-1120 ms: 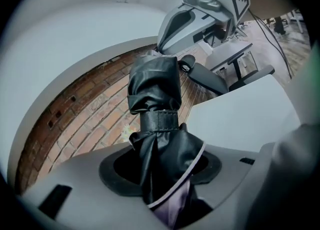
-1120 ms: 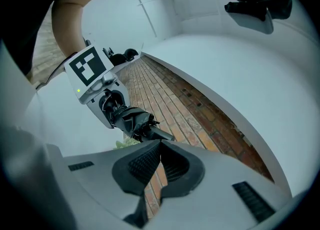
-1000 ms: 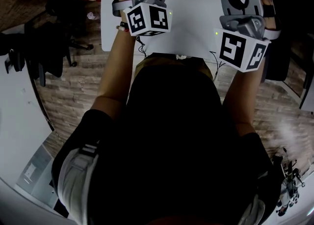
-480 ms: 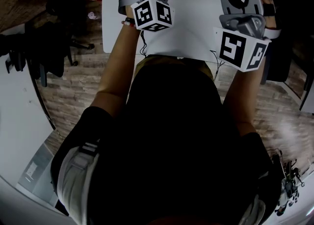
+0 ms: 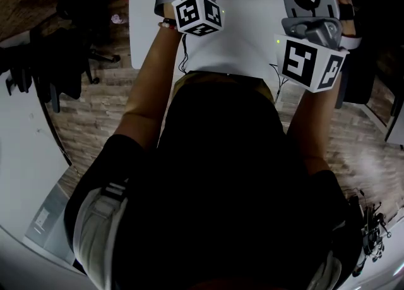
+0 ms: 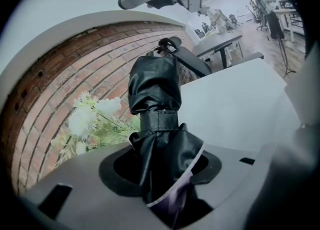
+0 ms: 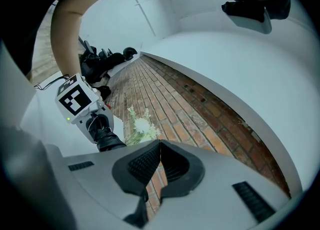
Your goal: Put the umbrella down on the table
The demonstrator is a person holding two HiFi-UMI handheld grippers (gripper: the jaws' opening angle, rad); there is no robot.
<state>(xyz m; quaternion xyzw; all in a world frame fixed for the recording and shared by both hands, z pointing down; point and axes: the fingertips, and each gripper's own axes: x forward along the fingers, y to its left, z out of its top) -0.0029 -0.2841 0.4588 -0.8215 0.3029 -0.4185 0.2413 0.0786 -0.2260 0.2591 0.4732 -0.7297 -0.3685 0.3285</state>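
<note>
A folded black umbrella (image 6: 155, 93), bound by a black strap, sticks out upward between the jaws of my left gripper (image 6: 165, 174), which is shut on its gathered cloth. The white table (image 6: 240, 103) lies behind and to the right of the umbrella. In the head view the left gripper's marker cube (image 5: 197, 14) hangs over the near part of the table (image 5: 252, 23), and the umbrella itself is mostly cut off at the top edge. My right gripper (image 7: 159, 146) is shut with nothing between its pads. Its marker cube (image 5: 310, 61) stands at the table's near right edge.
A brick wall (image 6: 60, 93) runs along the table's far side, with white flowers and green leaves (image 6: 95, 119) in front of it. Dark office chairs (image 5: 69, 48) stand on the floor to the left. More desks and chairs (image 6: 225, 43) show beyond the table.
The left gripper with the umbrella has moved farther over the table and sunk, and its cube looks smaller. The right gripper has stayed where it was.
</note>
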